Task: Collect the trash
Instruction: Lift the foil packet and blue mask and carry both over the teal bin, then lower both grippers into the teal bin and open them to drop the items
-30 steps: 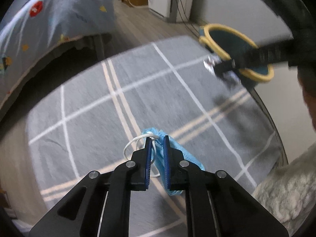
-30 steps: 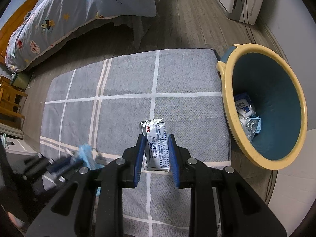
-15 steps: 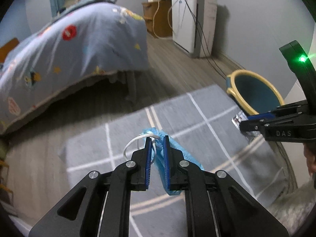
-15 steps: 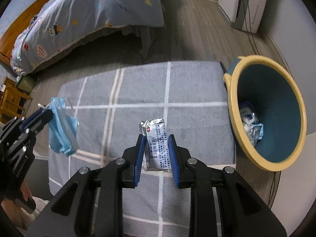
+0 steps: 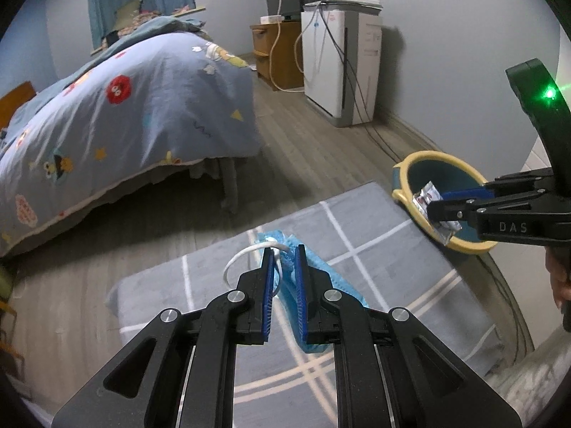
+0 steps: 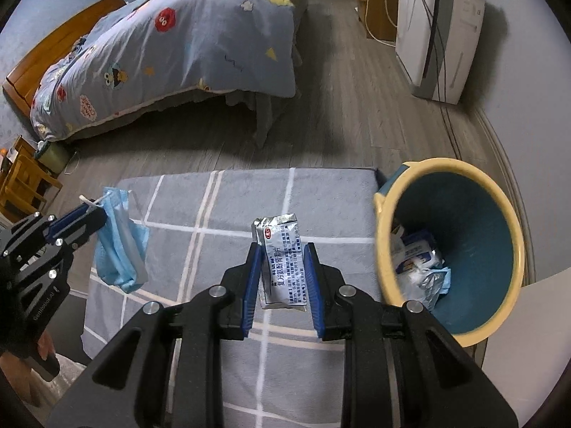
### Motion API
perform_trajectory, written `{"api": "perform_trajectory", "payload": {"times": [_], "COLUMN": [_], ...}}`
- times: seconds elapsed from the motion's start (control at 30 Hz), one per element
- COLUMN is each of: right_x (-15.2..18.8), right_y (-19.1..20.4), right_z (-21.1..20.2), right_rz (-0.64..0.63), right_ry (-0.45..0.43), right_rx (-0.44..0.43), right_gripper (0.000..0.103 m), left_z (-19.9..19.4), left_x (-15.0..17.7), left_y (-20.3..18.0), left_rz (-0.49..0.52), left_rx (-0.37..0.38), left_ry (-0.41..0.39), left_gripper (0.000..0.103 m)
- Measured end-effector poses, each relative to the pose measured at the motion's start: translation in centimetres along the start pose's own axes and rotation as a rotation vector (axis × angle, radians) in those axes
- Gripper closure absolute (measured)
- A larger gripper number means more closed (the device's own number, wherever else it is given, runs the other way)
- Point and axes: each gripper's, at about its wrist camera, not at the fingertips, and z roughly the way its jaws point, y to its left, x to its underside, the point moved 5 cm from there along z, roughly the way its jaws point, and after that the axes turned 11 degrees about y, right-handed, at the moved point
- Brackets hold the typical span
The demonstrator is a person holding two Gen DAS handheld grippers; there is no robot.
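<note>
My left gripper (image 5: pixel 284 251) is shut on a blue face mask (image 5: pixel 314 271) whose white ear loop (image 5: pixel 242 255) sticks out to the left. In the right wrist view that same left gripper (image 6: pixel 93 212) hangs the face mask (image 6: pixel 119 246) above the rug at the left. A silver foil packet (image 6: pixel 283 260) with printed text is clamped in my right gripper (image 6: pixel 280 249), held above the rug. The right gripper (image 5: pixel 437 207) with the foil packet (image 5: pixel 428 198) shows in front of the bin in the left wrist view. A blue bin with a yellow rim (image 6: pixel 383 242) stands right of the rug and holds several wrappers.
A grey rug with pale lines (image 6: pixel 232 207) lies on a wooden floor. A bed with a patterned blue cover (image 6: pixel 171 46) stands behind it. A white appliance with cables (image 6: pixel 439 32) is against the far wall. A small wooden chair (image 6: pixel 21 182) is at the left.
Both grippers have risen with their loads. The left wrist view has tilted up from the rug to take in the bed, the appliance and the far wall.
</note>
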Motion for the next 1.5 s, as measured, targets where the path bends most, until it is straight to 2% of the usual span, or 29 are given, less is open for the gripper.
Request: {"api": "perform_trajectory", "payload": {"times": [0.23, 0.47, 0.67, 0.9, 1.13, 1.27, 1.5], "right_x": [0.2, 0.9, 1.5, 2.7, 3.1, 3.3, 3.8], "right_y": [-4.0, -10.1, -16.9, -21.9, -24.0, -25.0, -26.6], "right_z": [-1.1, -2.1, -2.8, -1.2, 0.1, 0.6, 1.6], "right_rz": [0.055, 0.173, 0.326, 0.48, 0.558, 0.589, 0.636], "right_ry": [-0.018, -0.034, -0.062, -0.033, -0.021, -0.015, 0.003], "right_rx": [-0.029, -0.031, 0.021, 0.031, 0.037, 0.024, 0.014], "right_gripper": [0.079, 0.079, 0.079, 0.079, 0.079, 0.079, 0.079], "left_z": [1.2, 2.3, 2.9, 4.0, 7.1, 9.0, 11.1], "left_x": [-2.0, -3.3, -4.8, -6.8, -8.0, -9.0, -9.9], "left_y": [-4.5, -9.6, -14.0, -18.4, -21.9, -22.7, -24.3], "left_rz": [0.05, 0.12, 0.155, 0.205, 0.302, 0.316, 0.317], "left_rx": [0.032, 0.08, 0.182, 0.269, 0.241, 0.208, 0.236], "left_ry": [0.001, 0.001, 0.011, 0.027, 0.097, 0.13, 0.152], "left_gripper": [0.091, 0.091, 0.091, 0.091, 0.091, 0.091, 0.091]}}
